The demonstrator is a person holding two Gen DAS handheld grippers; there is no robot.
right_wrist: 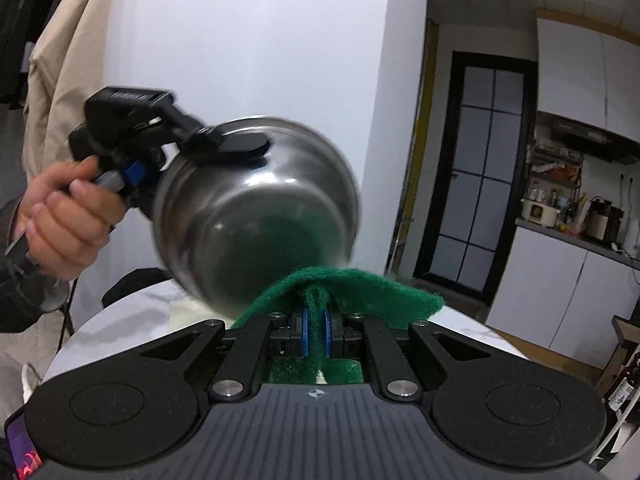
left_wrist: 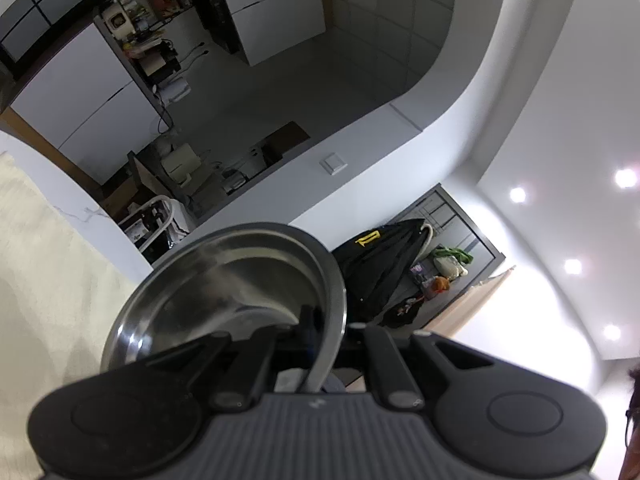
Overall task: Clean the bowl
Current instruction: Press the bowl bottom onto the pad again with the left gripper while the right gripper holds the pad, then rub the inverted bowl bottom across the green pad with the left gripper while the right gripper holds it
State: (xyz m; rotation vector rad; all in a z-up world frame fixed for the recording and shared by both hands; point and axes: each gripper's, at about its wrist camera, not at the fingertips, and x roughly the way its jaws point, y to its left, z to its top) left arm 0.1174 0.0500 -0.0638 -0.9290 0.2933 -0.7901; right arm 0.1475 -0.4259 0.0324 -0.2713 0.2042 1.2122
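Note:
A shiny steel bowl [left_wrist: 224, 292] hangs in the air, tilted, with my left gripper [left_wrist: 326, 332] shut on its rim. In the right wrist view the bowl [right_wrist: 256, 216] shows its outer bottom, and the left gripper [right_wrist: 224, 142] clamps the rim at the upper left, held by a person's hand [right_wrist: 64, 216]. My right gripper [right_wrist: 316, 332] is shut on a green scouring pad [right_wrist: 360, 288], whose folded edge sits just under the bowl's lower side; I cannot tell whether they touch. The green reflects in the steel.
A white marble-patterned table [right_wrist: 132, 312] lies below the bowl. A beige coat [right_wrist: 60, 52] hangs at the left. A dark-framed glass door [right_wrist: 480, 184] and a kitchen counter with appliances [right_wrist: 568, 216] stand to the right. A phone [right_wrist: 20, 452] shows at the bottom left corner.

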